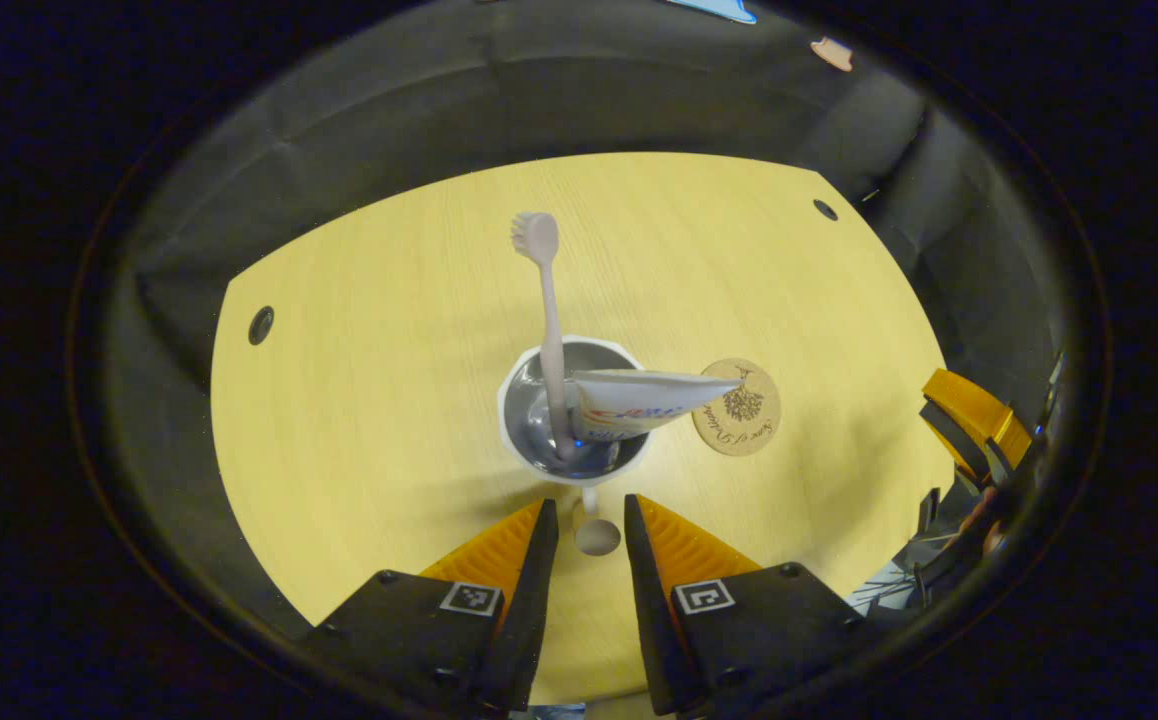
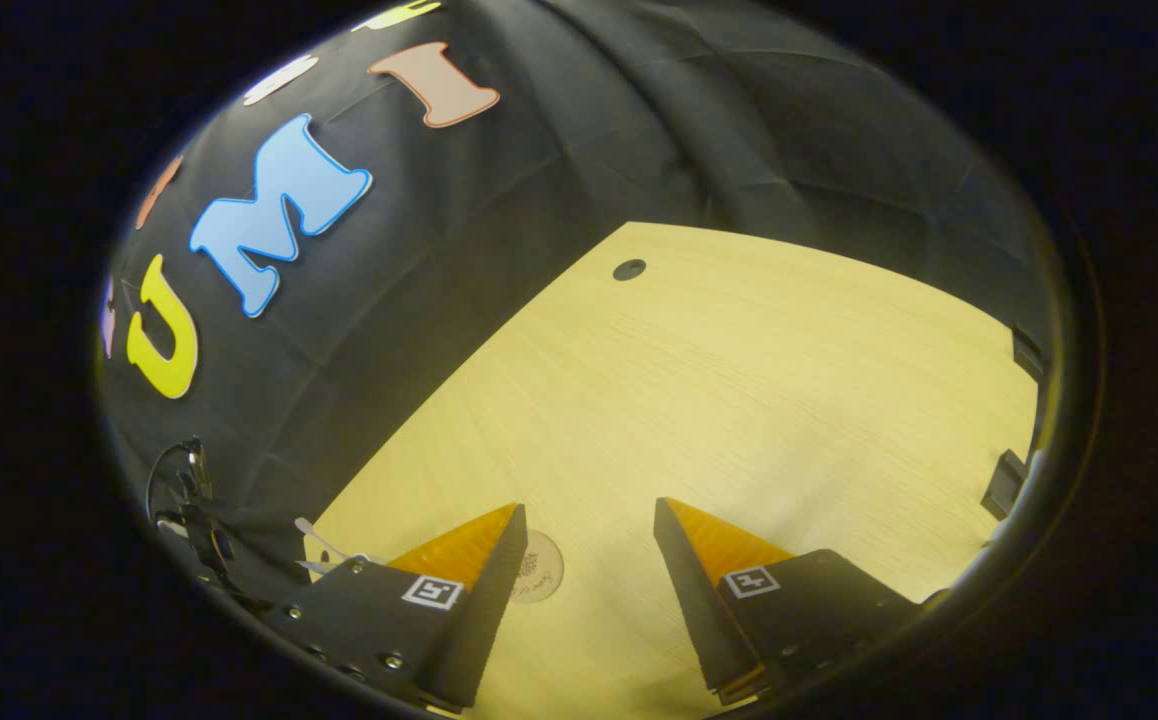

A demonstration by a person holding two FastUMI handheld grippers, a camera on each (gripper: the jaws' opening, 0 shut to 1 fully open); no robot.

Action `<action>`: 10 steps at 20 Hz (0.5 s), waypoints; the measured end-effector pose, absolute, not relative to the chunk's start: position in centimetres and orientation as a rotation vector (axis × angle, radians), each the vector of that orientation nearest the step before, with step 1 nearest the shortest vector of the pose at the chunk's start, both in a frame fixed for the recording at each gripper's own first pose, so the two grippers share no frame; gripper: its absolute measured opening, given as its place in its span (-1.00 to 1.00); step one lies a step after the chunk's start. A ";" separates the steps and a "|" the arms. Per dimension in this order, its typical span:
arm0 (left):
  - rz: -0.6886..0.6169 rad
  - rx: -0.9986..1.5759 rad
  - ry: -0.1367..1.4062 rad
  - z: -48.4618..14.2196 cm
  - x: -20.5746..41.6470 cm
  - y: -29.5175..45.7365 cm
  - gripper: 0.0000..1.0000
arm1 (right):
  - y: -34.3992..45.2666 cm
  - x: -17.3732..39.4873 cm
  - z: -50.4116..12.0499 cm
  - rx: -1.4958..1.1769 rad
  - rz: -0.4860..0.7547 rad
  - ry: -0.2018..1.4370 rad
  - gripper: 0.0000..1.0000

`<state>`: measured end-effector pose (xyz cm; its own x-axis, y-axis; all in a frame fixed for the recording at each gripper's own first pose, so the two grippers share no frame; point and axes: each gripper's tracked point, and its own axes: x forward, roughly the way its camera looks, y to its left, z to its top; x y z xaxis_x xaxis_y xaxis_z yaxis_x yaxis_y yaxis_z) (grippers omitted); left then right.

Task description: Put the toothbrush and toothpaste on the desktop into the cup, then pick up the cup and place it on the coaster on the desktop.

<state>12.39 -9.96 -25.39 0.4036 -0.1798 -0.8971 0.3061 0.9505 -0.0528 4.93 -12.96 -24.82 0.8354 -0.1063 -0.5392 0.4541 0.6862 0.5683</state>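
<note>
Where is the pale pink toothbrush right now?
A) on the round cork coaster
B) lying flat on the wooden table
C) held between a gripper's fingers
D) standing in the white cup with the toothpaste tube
D: in the left gripper view the pale pink toothbrush stands in the white cup beside the white toothpaste tube, bristles up, with the round cork coaster bare nearby.
</note>
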 end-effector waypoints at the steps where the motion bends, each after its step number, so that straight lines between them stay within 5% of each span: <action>1: -0.303 0.122 1.128 -26.0 12.6 -10.0 -0.02 | -13.0 5.0 -25.1 0.754 -0.332 0.502 0.58; 10: -0.258 0.123 1.210 -30.0 14.6 -10.2 -0.13 | -13.4 4.8 -26.3 0.770 -0.345 0.547 0.58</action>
